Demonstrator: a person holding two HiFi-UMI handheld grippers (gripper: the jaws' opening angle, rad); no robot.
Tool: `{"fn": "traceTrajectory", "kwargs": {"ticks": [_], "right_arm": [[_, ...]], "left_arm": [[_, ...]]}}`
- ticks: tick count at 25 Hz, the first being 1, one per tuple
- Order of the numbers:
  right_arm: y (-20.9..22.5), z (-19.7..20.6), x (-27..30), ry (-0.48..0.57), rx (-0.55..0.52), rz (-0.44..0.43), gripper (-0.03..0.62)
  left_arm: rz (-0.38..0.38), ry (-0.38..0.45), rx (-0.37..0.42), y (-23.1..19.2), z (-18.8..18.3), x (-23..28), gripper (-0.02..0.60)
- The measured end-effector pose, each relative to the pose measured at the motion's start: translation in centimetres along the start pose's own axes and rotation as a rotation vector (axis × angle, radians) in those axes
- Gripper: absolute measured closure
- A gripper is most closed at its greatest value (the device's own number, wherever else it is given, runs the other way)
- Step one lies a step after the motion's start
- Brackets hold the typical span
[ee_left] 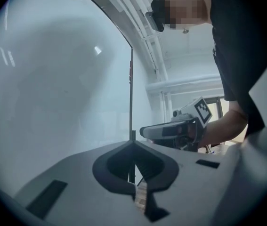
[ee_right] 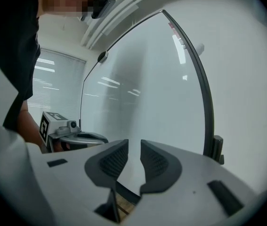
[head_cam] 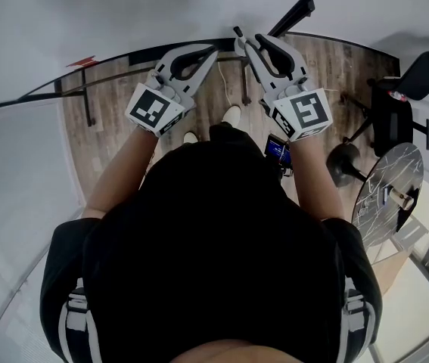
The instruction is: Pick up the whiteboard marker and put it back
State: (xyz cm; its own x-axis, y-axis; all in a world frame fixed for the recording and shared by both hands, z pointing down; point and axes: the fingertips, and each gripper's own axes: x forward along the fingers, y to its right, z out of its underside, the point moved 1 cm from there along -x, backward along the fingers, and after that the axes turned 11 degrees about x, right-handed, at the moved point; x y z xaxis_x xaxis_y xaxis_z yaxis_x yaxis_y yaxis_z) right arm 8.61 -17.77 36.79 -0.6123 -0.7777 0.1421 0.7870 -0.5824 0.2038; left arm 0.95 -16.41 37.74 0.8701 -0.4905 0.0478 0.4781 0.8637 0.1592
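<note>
No whiteboard marker shows in any view. Both grippers are held up side by side in front of a whiteboard (head_cam: 161,6), pointing at it. In the left gripper view my left gripper (ee_left: 132,144) has its tips meeting with nothing between them, and the head view shows it (head_cam: 214,50) the same way. My right gripper (ee_right: 134,147) has a narrow gap between its ribbed pads (ee_right: 116,160), and only the white board (ee_right: 142,88) shows through the gap. The head view places the right gripper (head_cam: 239,36) just right of the left one.
The board's dark frame (ee_right: 204,93) curves up at the right. Below lies a wood-pattern floor (head_cam: 116,104). A black office chair (head_cam: 396,104) and a round shiny table (head_cam: 388,195) stand to the right. The person's dark torso fills the lower head view.
</note>
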Motion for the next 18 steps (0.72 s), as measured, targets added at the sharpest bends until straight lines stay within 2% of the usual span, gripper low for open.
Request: {"fn": "traceTrajectory", "kwargs": {"ticks": [8,18], "right_arm": [[-2.3,1.2,-2.0,0.027,-0.011,0.003,0.568],[-3.1,2.9,-2.6,0.016,0.017,0.023,0.592]], "left_arm": [[0.007,0.001,-0.005,0.5,0.0,-1.0,0.578],[0.025,-0.018,-0.014,1.4,0.7,-2.1,0.578]]}}
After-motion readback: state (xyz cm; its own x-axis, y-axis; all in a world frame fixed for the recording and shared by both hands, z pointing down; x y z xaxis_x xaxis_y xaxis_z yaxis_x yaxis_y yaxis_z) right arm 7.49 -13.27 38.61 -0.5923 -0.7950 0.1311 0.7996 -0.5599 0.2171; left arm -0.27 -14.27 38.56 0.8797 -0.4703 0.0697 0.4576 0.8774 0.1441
